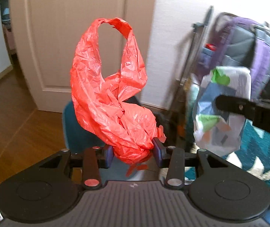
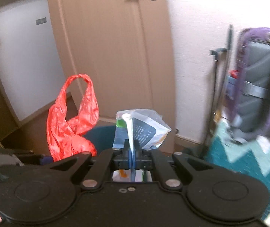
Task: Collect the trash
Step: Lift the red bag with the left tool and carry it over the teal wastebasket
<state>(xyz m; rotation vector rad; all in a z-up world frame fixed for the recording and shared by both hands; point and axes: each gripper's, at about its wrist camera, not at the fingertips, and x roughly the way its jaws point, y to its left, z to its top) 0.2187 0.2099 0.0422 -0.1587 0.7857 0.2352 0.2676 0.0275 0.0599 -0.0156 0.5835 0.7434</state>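
Left tool [image 1: 133, 151] pinching red bag [image 1: 108, 94] | right tool [image 2: 132, 156] pinching white wrapper [image 2: 144, 128] | both lifted | blue bin [image 2: 100, 136] ahead, drop-off pending

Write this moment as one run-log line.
left gripper: shut on red bag | right gripper: shut on white printed bag | both lifted

Soft, even daylight fills both views, with no hard shadows or glare. The door [image 2: 114, 56] reads pale in the left wrist view, browner in the right. Fisheye bending curves its edges, and the corners darken. To the right of each tool, the purple backpack [image 1: 248, 45] smears with motion blur.
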